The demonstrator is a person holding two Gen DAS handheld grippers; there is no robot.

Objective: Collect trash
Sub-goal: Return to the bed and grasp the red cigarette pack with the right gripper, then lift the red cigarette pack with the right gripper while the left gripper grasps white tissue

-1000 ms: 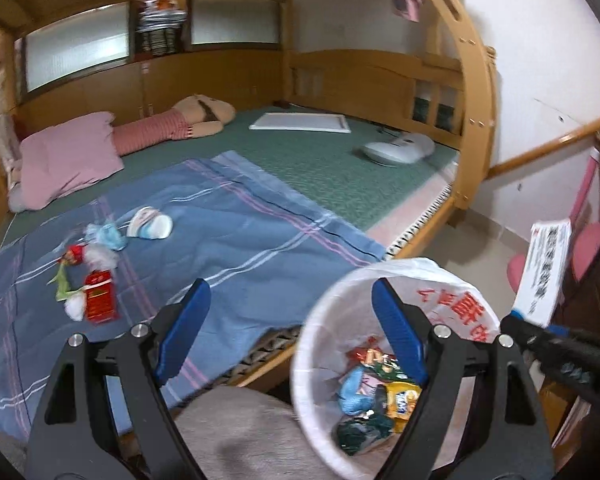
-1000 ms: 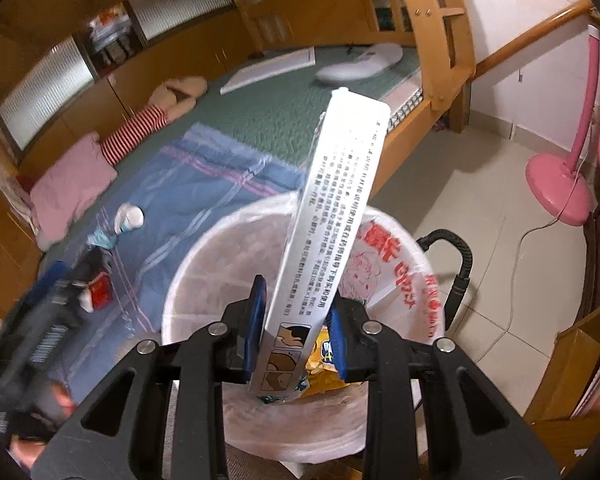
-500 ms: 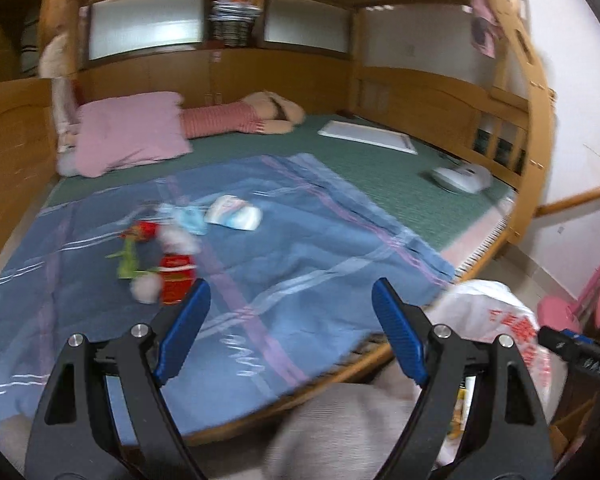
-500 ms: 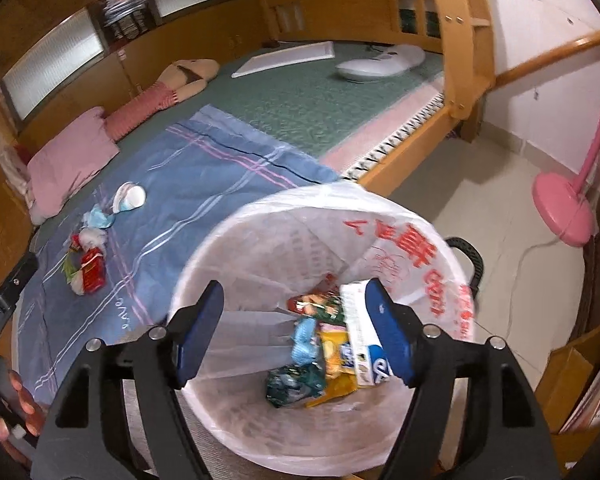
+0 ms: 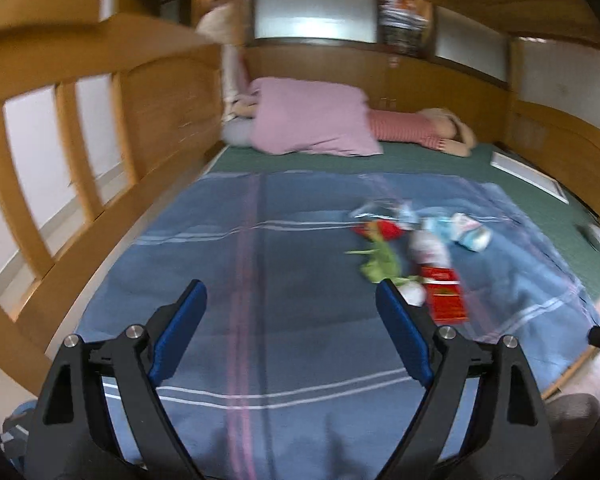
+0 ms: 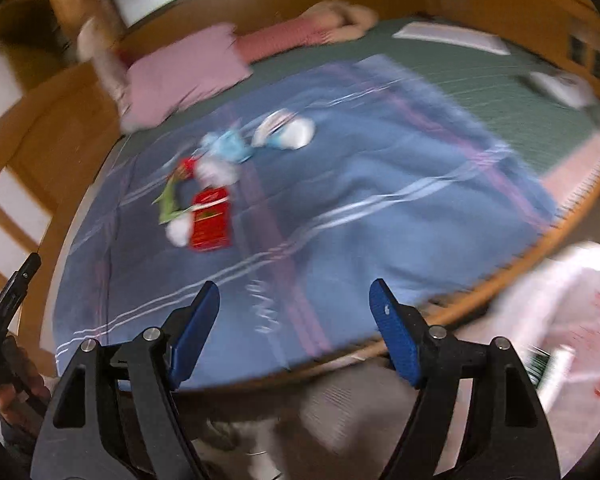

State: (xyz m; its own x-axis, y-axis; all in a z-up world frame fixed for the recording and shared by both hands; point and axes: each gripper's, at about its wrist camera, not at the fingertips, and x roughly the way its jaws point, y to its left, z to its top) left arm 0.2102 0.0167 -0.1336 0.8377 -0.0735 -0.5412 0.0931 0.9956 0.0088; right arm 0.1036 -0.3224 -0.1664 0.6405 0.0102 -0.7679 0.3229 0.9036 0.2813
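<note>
Left gripper [image 5: 290, 336]: fingers spread, nothing between, hanging over blue blanket [image 5: 260, 280]. Right gripper [image 6: 294, 330]: fingers just been opening, now spread and empty, over blanket's near edge. Trash pile on blanket, well ahead of both: red packet [image 6: 211, 222], green wrapper [image 5: 380, 260], white wads, light blue wrappers [image 6: 230, 148], all close together. White bin bag [image 6: 572, 320] with red print at lower right of right view, beside bed. Pink pillow [image 5: 312, 120] at far end. Both views motion-blurred.

One red packet [image 5: 443, 294], one pink pillow [image 5: 312, 118], one blue blanket [image 5: 292, 280].
</note>
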